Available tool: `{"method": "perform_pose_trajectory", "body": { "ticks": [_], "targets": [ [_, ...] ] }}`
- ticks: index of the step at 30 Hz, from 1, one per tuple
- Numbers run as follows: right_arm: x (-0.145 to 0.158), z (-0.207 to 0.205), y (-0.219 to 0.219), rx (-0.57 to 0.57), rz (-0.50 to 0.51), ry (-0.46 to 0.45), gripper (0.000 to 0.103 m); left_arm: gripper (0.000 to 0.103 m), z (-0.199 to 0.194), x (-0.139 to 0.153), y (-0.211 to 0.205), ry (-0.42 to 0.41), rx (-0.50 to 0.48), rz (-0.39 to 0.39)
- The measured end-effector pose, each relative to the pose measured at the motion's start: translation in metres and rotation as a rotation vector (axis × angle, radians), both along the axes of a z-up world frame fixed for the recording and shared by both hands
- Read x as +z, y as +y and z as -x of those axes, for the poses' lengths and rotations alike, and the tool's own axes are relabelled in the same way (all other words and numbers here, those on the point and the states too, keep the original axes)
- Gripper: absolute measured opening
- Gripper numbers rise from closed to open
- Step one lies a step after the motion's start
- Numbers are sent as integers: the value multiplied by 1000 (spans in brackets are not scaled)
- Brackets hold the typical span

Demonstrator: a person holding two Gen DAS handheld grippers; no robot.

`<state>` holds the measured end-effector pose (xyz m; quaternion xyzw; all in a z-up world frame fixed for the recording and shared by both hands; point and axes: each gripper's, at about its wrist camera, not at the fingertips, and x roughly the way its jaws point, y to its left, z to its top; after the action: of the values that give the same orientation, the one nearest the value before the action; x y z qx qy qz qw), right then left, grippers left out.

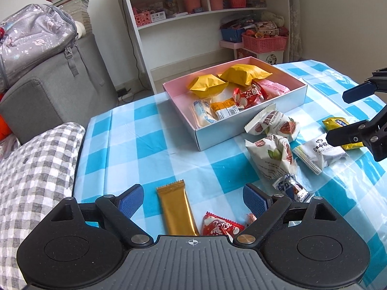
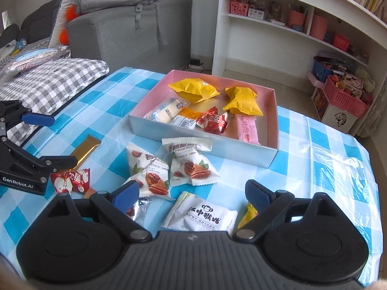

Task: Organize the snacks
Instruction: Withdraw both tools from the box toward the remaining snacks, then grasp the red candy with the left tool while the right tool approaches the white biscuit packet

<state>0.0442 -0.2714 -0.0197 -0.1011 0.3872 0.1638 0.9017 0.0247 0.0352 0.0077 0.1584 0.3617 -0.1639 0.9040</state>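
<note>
Over the checked tablecloth [image 1: 150, 145], both tools, left [image 1: 193, 199] and right [image 2: 192, 193], tilt downward, spread wide, pinching nothing.

Blue-white checked tablecloth [image 1: 150, 145]; pink-lined box [image 1: 251, 130]; gold bar [image 1: 177, 211]; yellow packets [image 1: 244, 73]; grey-white gingham cushion [image 1: 36, 169].

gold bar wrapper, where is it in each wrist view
Left wrist view: the gold bar wrapper lies low in the centre on the checked cloth, between the left gripper's open jaws, nothing pressing on it.
Right wrist view: it lies at the left edge, partly hidden behind the other gripper's lower finger.
Shared landmark: the snack box sits beyond it in both views.
</note>
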Motion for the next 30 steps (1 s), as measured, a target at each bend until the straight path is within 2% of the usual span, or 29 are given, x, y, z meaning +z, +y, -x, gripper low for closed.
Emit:
{"method": "perform_pose_trajectory", "body": {
  "ticks": [10, 13, 18, 23, 27, 30],
  "targets": [
    [-18, 11, 6, 191, 83, 35, 94, 88, 13, -12, 2, 54, -131, 22],
    [-23, 10, 7, 214, 111, 50, 92, 81, 14, -15, -5, 80, -170, 11],
    [-34, 5, 8, 243, 172, 95, 88, 55, 6, -28, -12, 160, -182, -29],
    [-45, -3, 7, 250, 210, 130, 85, 44, -4, -39, -10, 231, -152, -44],
    [-52, -12, 5, 235, 224, 152, 81, 38, -9, -44, -9, 271, -136, -46],
    [-54, -18, 1, 227, 202, 159, 83, 37, -12, -48, -8, 297, -129, -38]
  ]
}}
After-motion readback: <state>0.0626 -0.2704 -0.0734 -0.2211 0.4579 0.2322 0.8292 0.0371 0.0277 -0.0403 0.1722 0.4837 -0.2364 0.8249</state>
